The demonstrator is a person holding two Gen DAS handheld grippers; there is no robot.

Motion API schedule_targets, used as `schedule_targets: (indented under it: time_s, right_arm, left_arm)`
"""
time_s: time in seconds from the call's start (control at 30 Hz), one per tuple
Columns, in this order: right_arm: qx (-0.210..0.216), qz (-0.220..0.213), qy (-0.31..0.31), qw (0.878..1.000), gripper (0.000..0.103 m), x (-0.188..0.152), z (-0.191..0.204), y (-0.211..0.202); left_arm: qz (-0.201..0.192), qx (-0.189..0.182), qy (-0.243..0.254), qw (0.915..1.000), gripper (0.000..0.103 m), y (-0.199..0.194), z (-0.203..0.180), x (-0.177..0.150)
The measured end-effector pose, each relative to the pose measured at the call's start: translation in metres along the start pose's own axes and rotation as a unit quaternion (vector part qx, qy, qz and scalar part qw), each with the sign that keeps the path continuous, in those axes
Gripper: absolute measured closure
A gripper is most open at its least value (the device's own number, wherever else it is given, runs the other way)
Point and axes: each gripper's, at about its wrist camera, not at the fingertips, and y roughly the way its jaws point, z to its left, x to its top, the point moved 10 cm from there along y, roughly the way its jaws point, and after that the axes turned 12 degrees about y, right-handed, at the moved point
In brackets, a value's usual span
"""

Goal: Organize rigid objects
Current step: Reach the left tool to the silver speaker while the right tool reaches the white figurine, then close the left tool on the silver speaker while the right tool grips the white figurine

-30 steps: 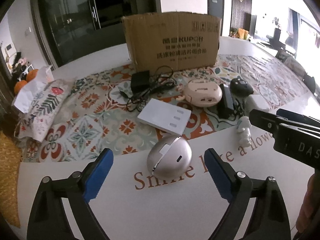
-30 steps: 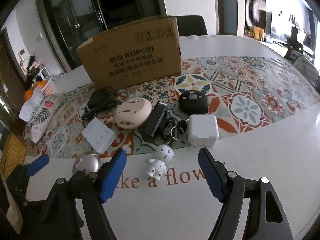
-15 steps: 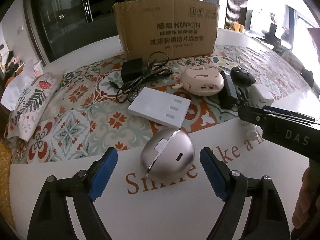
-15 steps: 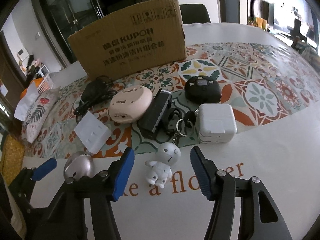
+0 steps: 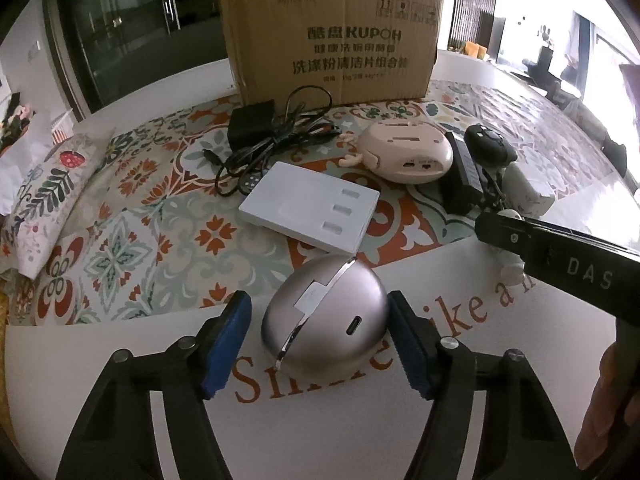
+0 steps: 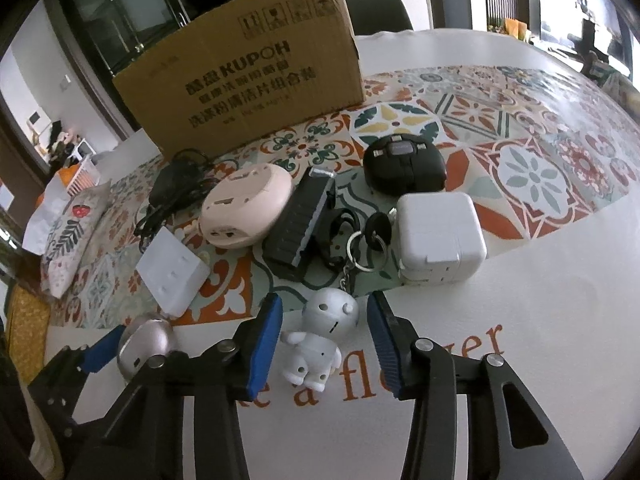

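Silver egg-shaped case sits squarely between the closing left claw, pads not yet pressing; right claw likewise closes around the white figurine.

cardboard box: "KUPOH" | right gripper body: "DAS" | table: "Smile like a flower", partly hidden

Silver egg case sits between blue pads. White figurine lies on the white cloth with rust-orange lettering. At twelve o'clock, a brown box printed in black. Tile-patterned mat: orange, teal, cream. Pink case, white charger, black mouse.
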Motion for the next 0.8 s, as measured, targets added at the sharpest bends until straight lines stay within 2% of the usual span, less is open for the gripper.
schedule_targets:
  time_s: [0.07,0.1,0.2,0.27,0.43,0.8]
  right_arm:
    - [0.0,-0.001,0.001,1.0,0.063,-0.001,-0.001,-0.001]
    - [0.001,0.0,0.0,1.0,0.065,-0.001,-0.001,0.0]
    - [0.002,0.003,-0.003,1.0,0.068,-0.001,0.0,0.0]
    - [0.0,0.003,-0.008,1.0,0.074,-0.002,0.001,-0.001]
    - [-0.001,0.0,-0.025,1.0,0.074,-0.003,0.005,-0.007]
    - [0.011,-0.021,-0.061,0.998,0.074,0.003,0.017,-0.041]
  left_arm:
    - [-0.001,-0.004,-0.003,1.0,0.04,0.0,-0.001,0.0]
    - [-0.001,-0.006,-0.005,1.0,0.046,0.0,-0.001,0.001]
    - [-0.001,-0.005,-0.008,1.0,0.046,0.001,-0.001,0.001]
    - [-0.001,-0.001,-0.009,1.0,0.046,0.0,-0.001,0.001]
    - [-0.003,-0.001,-0.015,0.9999,0.046,-0.006,-0.001,0.001]
    - [-0.034,0.01,-0.035,0.9988,0.046,-0.04,0.003,0.019]
